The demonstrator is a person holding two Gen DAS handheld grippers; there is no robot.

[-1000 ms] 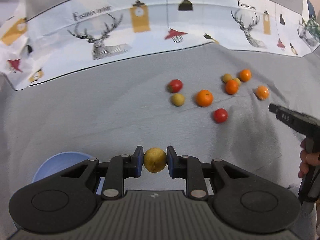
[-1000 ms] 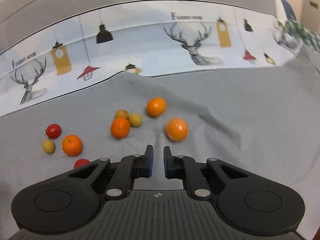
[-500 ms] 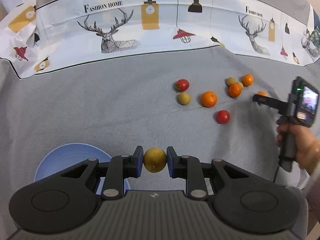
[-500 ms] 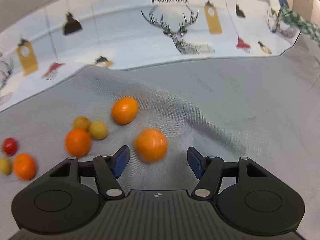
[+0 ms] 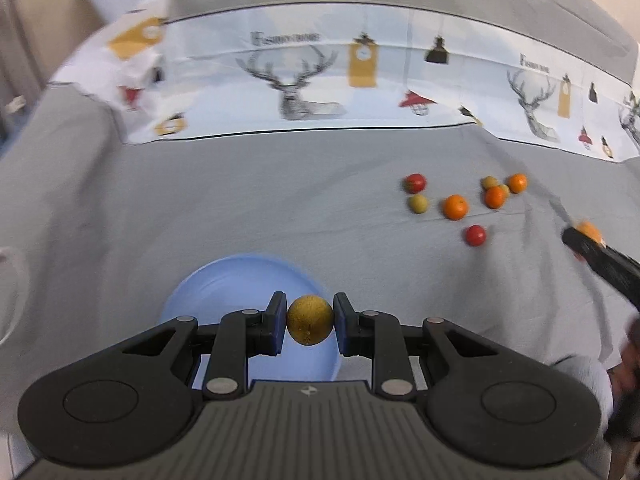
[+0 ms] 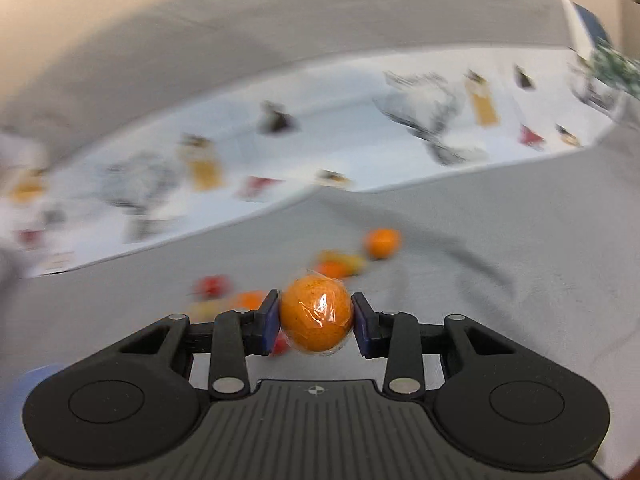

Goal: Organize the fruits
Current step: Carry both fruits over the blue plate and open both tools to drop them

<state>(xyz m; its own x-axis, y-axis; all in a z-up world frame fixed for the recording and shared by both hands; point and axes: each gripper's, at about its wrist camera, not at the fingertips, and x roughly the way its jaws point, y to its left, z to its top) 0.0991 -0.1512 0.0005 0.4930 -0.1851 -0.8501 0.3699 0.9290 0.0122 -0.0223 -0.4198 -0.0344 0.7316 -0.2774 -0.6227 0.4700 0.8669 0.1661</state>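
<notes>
My left gripper (image 5: pixel 310 326) is shut on a yellow-brown round fruit (image 5: pixel 310 325) and holds it above a light blue plate (image 5: pixel 224 292) on the grey cloth. My right gripper (image 6: pixel 316 318) is shut on a wrapped orange (image 6: pixel 316 312) and holds it above the cloth; it also shows at the right edge of the left wrist view (image 5: pixel 600 258). Several fruits lie loose on the cloth: a red one (image 5: pixel 415 183), a yellow-green one (image 5: pixel 418 203), an orange (image 5: pixel 455 207) and another red one (image 5: pixel 475 235). The right wrist view is blurred.
A white printed cloth with deer and lamps (image 5: pixel 320 92) runs along the back of the grey surface. More oranges and small yellow fruits (image 5: pixel 502 190) cluster at the far right. A white handle-like object (image 5: pixel 10 296) sits at the left edge.
My right gripper closed on the orange and lifted it off the cloth. My left gripper carried the yellow-brown fruit leftwards until it came over the blue plate.
</notes>
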